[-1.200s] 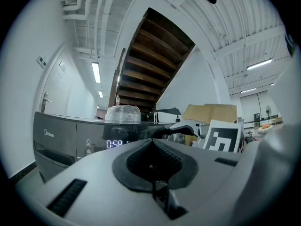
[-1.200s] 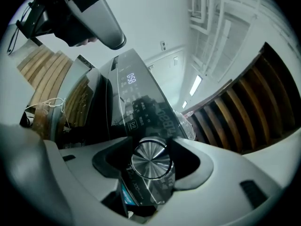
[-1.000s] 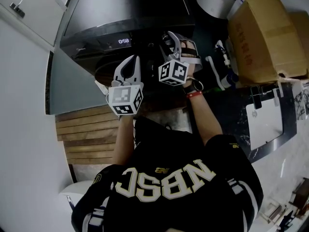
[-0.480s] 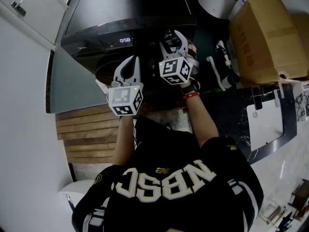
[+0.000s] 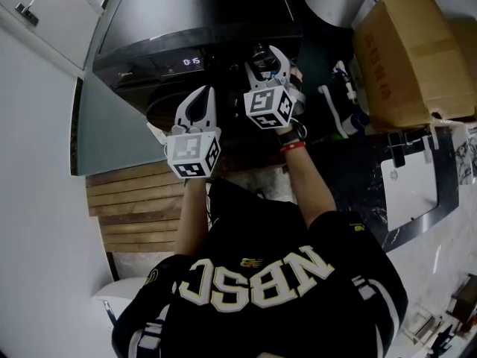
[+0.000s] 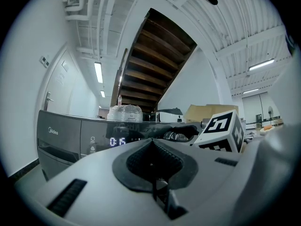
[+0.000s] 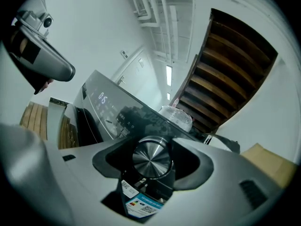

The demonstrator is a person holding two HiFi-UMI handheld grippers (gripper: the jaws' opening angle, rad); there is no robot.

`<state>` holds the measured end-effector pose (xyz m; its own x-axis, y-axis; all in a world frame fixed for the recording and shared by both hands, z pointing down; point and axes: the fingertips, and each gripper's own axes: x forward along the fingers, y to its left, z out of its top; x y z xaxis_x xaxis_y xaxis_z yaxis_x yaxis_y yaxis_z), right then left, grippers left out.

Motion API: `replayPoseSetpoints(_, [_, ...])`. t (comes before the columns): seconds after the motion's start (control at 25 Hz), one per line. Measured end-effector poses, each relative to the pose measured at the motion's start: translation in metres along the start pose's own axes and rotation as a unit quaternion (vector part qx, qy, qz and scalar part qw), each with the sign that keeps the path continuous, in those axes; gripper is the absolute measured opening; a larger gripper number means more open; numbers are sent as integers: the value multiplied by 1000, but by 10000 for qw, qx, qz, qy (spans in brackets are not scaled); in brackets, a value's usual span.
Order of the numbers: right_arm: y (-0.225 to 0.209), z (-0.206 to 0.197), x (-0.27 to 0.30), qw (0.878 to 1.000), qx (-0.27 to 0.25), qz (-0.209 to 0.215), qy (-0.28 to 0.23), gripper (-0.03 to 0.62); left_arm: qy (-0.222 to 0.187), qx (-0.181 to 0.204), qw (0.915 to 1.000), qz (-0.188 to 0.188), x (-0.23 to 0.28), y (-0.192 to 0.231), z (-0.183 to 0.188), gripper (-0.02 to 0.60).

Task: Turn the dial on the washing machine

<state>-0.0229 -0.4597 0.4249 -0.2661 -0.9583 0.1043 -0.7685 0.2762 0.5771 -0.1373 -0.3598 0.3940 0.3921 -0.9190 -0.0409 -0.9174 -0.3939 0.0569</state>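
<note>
Two grippers, one of them on the dial.
The right gripper (image 5: 269, 57) clamps the round metal dial (image 7: 151, 157) between its jaws. The dial's axis runs straight along the gripper into the washing machine (image 5: 186, 21), right of the lit display (image 5: 191, 62). The left gripper (image 5: 201, 97), closed and empty, hangs beside it, farther off.

A round brushed-metal dial (image 7: 151, 157) sits on the dark washing machine (image 5: 194, 21).
</note>
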Motion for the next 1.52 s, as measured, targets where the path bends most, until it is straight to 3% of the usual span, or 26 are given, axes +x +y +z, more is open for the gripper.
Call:
replayPoseSetpoints(0.32, [-3,0,0,9990,439,-11,-88,267,0,-40,10000,8,-1,-1,-2,15])
replayPoseSetpoints(0.48, [-8,3,-2,9924,1189,-6,-323,267,22,-65,10000,0,-2,1,-4,15])
replayPoseSetpoints(0.72, [-16,-9,-1,9712,2360,-80,-320,267,-30,-84,9999,59,-2,-1,-3,15])
replayPoseSetpoints(1.32, [-17,-8,0,9677,2505,-76,-281,265,-278,-165,9995,23,-6,-8,6,15])
replayPoseSetpoints(1.4, [-18,-10,1,9611,2746,-136,-276,265,-315,-195,9993,37,-8,-8,7,15])
replayPoseSetpoints(1.52, [-21,-15,1,9374,3460,-219,-337,265,-308,-213,9993,70,-9,-8,5,15])
